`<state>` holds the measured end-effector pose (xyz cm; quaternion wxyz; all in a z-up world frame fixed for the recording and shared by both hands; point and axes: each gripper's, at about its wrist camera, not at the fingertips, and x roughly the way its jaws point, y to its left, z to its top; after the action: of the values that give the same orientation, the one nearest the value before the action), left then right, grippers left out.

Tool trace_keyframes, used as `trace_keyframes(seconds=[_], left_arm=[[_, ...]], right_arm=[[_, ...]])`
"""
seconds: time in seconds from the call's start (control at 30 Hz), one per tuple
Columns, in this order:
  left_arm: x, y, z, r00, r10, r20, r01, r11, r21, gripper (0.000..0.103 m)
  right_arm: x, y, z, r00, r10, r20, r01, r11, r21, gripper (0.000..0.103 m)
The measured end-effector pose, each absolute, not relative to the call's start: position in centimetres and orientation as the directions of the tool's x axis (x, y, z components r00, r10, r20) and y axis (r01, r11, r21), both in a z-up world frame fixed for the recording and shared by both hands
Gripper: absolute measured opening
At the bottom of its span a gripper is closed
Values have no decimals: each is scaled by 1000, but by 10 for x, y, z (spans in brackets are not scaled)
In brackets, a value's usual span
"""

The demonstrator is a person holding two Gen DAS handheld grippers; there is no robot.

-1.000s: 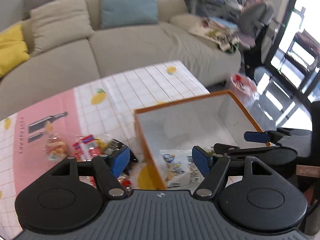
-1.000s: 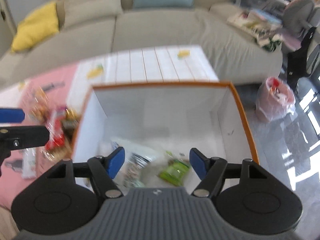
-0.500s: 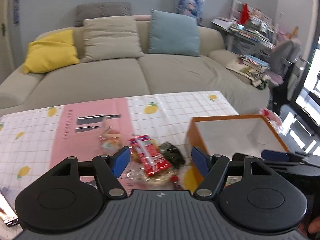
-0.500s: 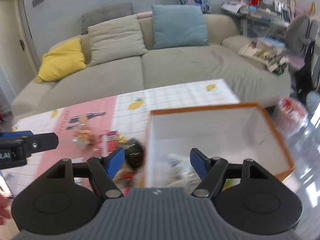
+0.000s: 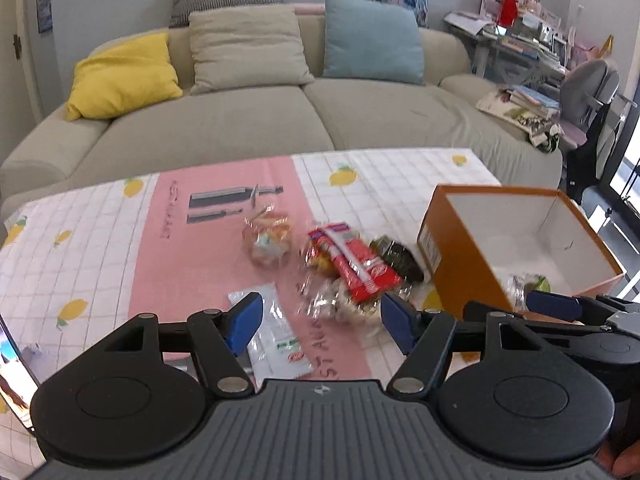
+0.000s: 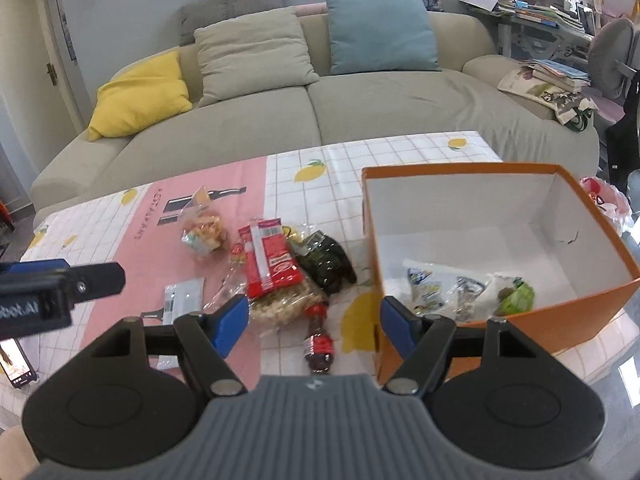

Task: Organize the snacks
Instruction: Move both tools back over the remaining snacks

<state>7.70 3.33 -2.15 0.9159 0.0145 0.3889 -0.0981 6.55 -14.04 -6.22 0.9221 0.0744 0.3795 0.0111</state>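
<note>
An orange box [image 6: 592, 304] with white inside stands on the table's right side and holds several snack packets [image 6: 460, 290]; it also shows in the left wrist view [image 5: 460, 276]. Left of it lies a pile: a red packet [image 6: 270, 262], a dark green packet [image 6: 328, 260], a clear bag of puffs [image 6: 282, 308], a small red bottle [image 6: 318, 346], a bag of orange snacks [image 6: 202, 230] and a white sachet [image 6: 182, 294]. My left gripper [image 5: 322, 322] is open and empty above the pile's near side. My right gripper [image 6: 312, 322] is open and empty over the bottle.
The table wears a pink and white lemon-print cloth [image 6: 320, 168]. A beige sofa [image 6: 360, 112] with yellow, beige and blue cushions stands behind it. A phone [image 6: 16, 362] lies at the table's left edge. A pink bin bag [image 6: 608, 200] sits on the floor at right.
Both grippers have pulled back and swung left from over the box. The snack pile now lies in front of them; both stay open and empty.
</note>
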Motion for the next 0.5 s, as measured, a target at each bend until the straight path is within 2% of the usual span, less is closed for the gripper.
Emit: trace_keyframes(seconds=[0.07, 0.27, 0.4, 0.5], left_arm=[[79, 40, -27, 662, -174, -729, 190, 980, -61, 79], [92, 60, -46, 594, -204, -778, 168, 977, -129, 79], [100, 62, -62, 557, -191, -808, 167, 979, -116, 79], [108, 66, -76, 529, -176, -830, 131, 983, -126, 79]], right_arm=[[62, -136, -67, 714, 83, -695, 23, 990, 142, 68], [57, -113, -89, 699, 95, -709, -32, 994, 102, 46], [63, -101, -107, 667, 92, -740, -71, 996, 60, 34], [75, -96, -122, 639, 68, -766, -76, 997, 25, 33]])
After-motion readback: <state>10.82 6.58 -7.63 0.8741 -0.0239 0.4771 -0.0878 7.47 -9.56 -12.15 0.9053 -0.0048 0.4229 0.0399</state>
